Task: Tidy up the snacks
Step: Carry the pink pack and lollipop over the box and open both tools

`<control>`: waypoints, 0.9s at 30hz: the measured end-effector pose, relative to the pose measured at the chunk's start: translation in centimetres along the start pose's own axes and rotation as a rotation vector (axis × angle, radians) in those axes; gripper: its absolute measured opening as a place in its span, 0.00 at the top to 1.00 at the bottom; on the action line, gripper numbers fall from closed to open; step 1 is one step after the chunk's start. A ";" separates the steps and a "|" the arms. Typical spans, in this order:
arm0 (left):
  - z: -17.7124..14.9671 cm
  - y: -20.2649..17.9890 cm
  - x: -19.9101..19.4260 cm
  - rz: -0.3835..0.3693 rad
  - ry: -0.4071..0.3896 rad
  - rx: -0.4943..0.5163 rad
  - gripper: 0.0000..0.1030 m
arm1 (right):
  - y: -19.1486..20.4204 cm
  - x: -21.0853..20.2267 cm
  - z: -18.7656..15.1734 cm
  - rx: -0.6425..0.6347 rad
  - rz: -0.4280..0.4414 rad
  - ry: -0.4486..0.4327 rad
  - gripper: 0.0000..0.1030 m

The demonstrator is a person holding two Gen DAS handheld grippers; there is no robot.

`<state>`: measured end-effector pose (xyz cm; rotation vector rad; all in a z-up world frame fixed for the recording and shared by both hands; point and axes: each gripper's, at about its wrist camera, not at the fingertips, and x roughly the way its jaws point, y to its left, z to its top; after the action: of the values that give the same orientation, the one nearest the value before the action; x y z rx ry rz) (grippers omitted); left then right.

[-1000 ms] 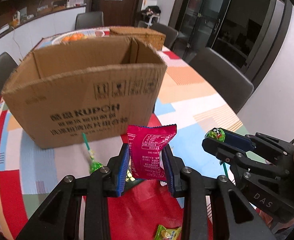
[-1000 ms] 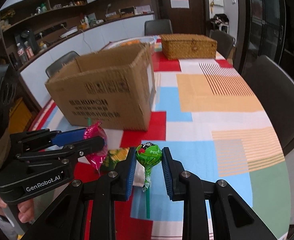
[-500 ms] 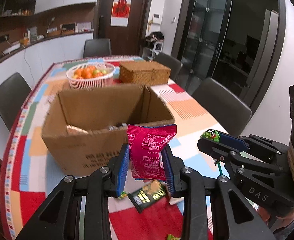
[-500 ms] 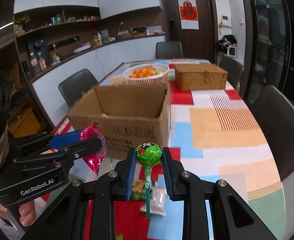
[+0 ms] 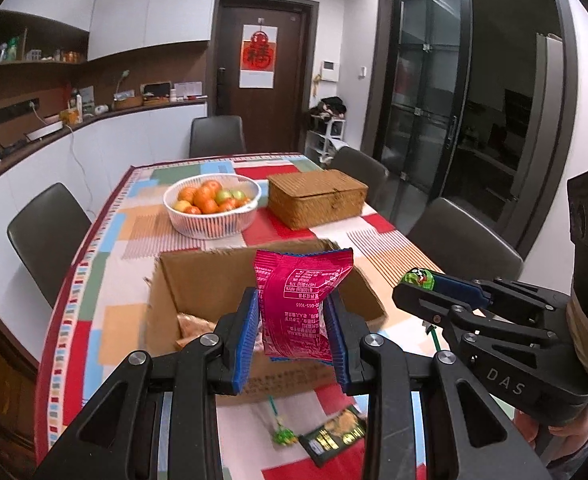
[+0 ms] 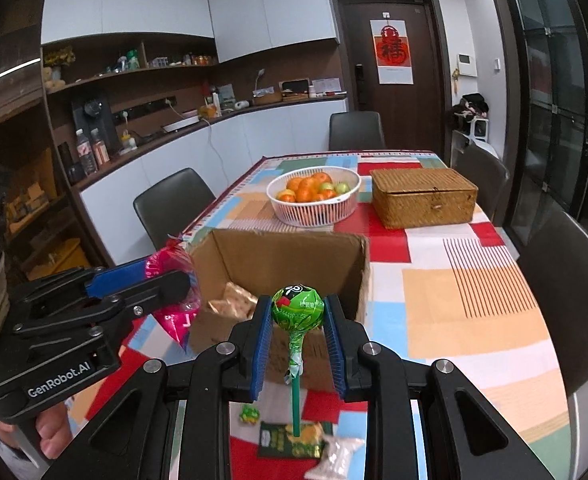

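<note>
My left gripper [image 5: 294, 336] is shut on a pink snack packet [image 5: 300, 300] and holds it above the near edge of the open cardboard box [image 5: 198, 280]. My right gripper [image 6: 297, 344] is shut on a green lollipop [image 6: 298, 308], its stick hanging down, also just in front of the cardboard box [image 6: 286, 256]. The box holds some wrapped snacks [image 6: 234, 302]. The right gripper shows at the right in the left wrist view [image 5: 418, 284]; the left gripper shows at the left in the right wrist view [image 6: 174, 276].
On the patchwork tablecloth below lie a green lollipop [image 5: 282, 434], a dark green packet [image 6: 290, 438], a small green candy [image 6: 250, 414] and a white packet [image 6: 338, 456]. Behind the box stand a white fruit basket [image 5: 212, 204] and a wicker box [image 5: 318, 196]. Chairs surround the table.
Both grippers have risen with their snacks, from table height in front of the box to above its near edge. The box interior has come into view.
</note>
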<state>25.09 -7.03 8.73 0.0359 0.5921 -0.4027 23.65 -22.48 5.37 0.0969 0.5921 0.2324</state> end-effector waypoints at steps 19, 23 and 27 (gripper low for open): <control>3.2 4.9 7.0 0.069 0.121 -0.071 0.68 | -0.8 7.0 6.1 0.018 0.018 0.018 0.74; 3.0 5.6 8.8 0.081 0.168 -0.080 0.68 | -1.0 8.8 6.3 0.038 0.025 0.053 0.74; 2.6 6.1 10.2 0.109 0.224 -0.068 0.65 | -1.1 10.5 6.1 0.033 0.014 0.091 0.74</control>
<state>36.49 -5.50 4.76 0.0482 0.8210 -0.2744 35.78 -21.13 4.53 0.1231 0.6862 0.2417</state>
